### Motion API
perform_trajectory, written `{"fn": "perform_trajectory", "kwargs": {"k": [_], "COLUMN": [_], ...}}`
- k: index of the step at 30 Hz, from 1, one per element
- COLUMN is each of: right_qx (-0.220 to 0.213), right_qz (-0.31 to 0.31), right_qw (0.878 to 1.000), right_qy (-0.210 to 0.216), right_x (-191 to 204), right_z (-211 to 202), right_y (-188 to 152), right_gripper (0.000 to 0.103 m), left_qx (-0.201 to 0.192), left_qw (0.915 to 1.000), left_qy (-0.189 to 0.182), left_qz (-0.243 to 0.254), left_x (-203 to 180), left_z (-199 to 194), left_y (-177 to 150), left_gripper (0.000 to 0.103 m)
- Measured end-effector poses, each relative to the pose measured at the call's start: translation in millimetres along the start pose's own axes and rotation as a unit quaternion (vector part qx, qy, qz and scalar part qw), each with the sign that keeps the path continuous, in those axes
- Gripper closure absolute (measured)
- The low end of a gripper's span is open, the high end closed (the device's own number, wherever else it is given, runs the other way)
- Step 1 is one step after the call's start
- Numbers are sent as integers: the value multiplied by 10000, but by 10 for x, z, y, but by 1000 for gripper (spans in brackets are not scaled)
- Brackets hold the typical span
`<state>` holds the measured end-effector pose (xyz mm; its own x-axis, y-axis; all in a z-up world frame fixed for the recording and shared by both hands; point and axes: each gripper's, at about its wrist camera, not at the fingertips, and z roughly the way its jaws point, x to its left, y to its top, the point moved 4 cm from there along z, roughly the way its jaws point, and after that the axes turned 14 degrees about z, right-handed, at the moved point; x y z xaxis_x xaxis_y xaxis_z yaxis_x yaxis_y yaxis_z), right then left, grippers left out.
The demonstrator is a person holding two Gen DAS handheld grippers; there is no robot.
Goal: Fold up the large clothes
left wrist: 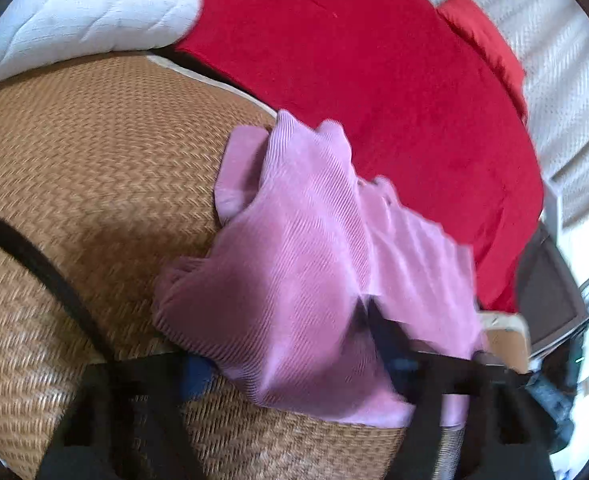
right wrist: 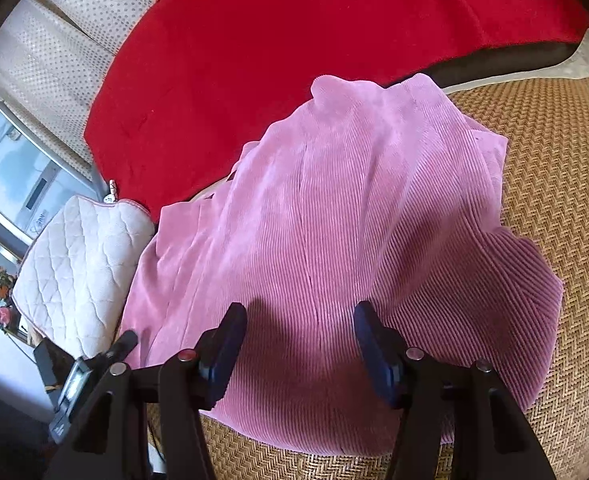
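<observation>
a woven straw mat (right wrist: 554,184) covers the bed, with a red blanket (right wrist: 294,40) spread behind it and a white quilted cushion (right wrist: 78,264) at the left edge in the right wrist view. the pink ribbed garment (right wrist: 334,220) lies rumpled on the mat, its far edge overlapping the red blanket. the left gripper (left wrist: 302,372) is blurred and half buried in pink cloth; whether it pinches the cloth i cannot tell. the right gripper (right wrist: 300,344) hangs over the garment's near part, jaws apart, holding nothing.
</observation>
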<state>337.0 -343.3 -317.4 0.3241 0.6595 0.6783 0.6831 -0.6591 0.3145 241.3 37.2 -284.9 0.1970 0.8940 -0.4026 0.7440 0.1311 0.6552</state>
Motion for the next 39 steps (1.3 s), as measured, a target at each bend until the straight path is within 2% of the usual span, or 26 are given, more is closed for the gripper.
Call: {"fn": "perform_trajectory", "kwargs": {"k": [3,5,6,8,11,13,15,20,22,24,28,32,34,37,39], "right_qx": [30,66,74,114,164,216,274,-17,-82,-64,-1,17,20,130,131], "right_qz": [-5,2,11,64,146,234,458,645,663,718,651,664,734,889,793], "right_qw": [10000,9999,9999,9998,9995,9989,9972,9947,9950,9965,9973,9968,9962,9950,9961], "right_qy": [73,118,120,169,241,343,530,804,742,421,332,451,473,428,372], "right_x": [-22,-52,-64,-94,-116,-138,-208,-317,-332,-394,-403,-387,-417,-476,-444], "right_z": [-14,-21,-25,-31,-42,-73,-142,-355,-365,-297,-264,-295,-304,-243,-224], "right_y": [-4,11,15,30,39,54,95,177,183,173,154,153,145,136,122], "right_gripper": [43,44,46,46,46,46,46,44,44,45,45,45,45,45,44], "left_qx": [-91,-150,-185,-184,-179,-173,-158,-154,-165,-190,-296,-385,-230,-143,-203], "left_qw": [10000,9997,9994,9996,9998,9998,9998,9990,9992,9994,9992,9989,9994,9987,9986], "left_qy": [0,-84,-149,-101,16,-9,-95,-233,-193,-170,-258,-248,-240,-401,-439], "left_qz": [-40,-199,-254,-177,5,-16,-112,-361,-317,-226,-28,103,-56,-285,-220], "left_x": [-40,-63,-79,20,-44,-62,-11,33,41,21,-53,-126,-112,-80,-97], "left_z": [154,205,227,339,455,534,569,561,501,522,564,590,675,795,824], "left_y": [26,19,15,10,50,84,126,154,134,146,259,320,306,295,333], "left_gripper": [49,42,36,34,34,44,50,49,48,49,64,65,52,53,62]}}
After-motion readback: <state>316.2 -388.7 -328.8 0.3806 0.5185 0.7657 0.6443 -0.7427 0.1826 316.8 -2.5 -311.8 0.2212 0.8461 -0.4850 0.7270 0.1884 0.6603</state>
